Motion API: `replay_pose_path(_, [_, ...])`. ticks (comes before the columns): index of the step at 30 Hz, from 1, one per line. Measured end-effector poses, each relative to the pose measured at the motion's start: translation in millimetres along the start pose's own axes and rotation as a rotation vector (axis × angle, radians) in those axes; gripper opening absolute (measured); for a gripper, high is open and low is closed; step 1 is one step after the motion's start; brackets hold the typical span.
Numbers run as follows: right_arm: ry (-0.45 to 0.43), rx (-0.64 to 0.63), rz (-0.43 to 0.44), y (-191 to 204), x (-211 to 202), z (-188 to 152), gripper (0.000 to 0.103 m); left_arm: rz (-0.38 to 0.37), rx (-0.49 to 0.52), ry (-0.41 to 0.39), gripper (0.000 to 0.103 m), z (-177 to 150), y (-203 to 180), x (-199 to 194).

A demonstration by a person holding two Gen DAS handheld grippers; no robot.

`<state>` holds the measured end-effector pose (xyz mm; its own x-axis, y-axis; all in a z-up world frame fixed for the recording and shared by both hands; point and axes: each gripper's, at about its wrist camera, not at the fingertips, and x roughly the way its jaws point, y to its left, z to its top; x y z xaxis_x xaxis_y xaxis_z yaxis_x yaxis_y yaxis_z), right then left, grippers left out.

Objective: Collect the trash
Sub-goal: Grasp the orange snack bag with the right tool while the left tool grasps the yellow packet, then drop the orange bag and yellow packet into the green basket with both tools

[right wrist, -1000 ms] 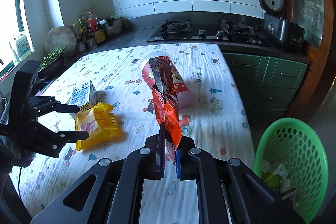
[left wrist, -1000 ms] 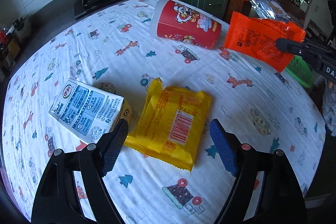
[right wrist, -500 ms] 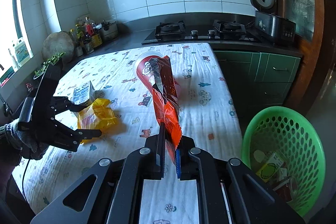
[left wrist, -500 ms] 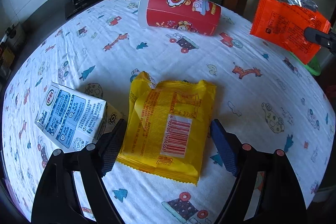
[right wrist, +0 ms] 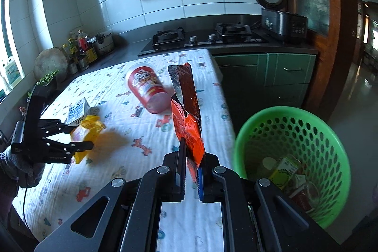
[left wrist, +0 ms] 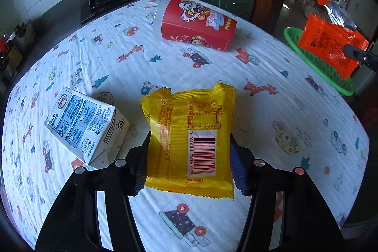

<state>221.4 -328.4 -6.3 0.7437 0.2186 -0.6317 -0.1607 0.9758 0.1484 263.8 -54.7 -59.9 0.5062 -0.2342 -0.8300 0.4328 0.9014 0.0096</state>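
A yellow snack packet (left wrist: 189, 134) sits between the fingers of my left gripper (left wrist: 190, 145). Its jaws are closing and the pads press the packet's two sides, buckling it off the cloth. In the right wrist view the same packet (right wrist: 87, 131) hangs crumpled in the left gripper (right wrist: 78, 136). My right gripper (right wrist: 191, 157) is shut on the bottom edge of an orange packet (right wrist: 186, 119) with a torn silver top. It holds the packet upright near the table's right edge, just left of a green basket (right wrist: 283, 110).
A red paper cup (left wrist: 196, 23) lies on its side at the far part of the cartoon-print tablecloth (left wrist: 283, 110). A white milk carton (left wrist: 82, 124) lies just left of the left gripper. The basket holds several bits of trash. A stove and counter run behind the table.
The left fingers have closed in on the yellow packet, which now bulges between them. The right gripper has carried the orange packet to the right, nearer the green basket.
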Motion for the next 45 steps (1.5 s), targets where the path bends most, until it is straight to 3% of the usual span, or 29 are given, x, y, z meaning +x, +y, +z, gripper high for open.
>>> replay_pose_path(14, [0.036, 0.141, -0.232, -114, -19, -26, 0.009, -0.096, 0.042, -0.102, 0.057, 26, -56, -40])
replay_pose_path(20, [0.064, 0.198, -0.259, -148, -7, -35, 0.016, -0.143, 0.080, -0.116, 0.057, 51, -95, -33])
replay_pose_path(22, [0.065, 0.205, -0.262, -153, -4, -38, 0.019, -0.158, 0.088, -0.118, 0.057, 58, -106, -30])
replay_pose_path(27, [0.049, 0.236, -0.244, -162, -4, -41, 0.038, -0.187, 0.105, -0.120, 0.057, 79, -133, -21])
replay_pose_path(45, [-0.013, 0.208, -0.238, -153, -58, -63, 0.056, -0.270, 0.129, -0.055, 0.057, 128, -221, 41])
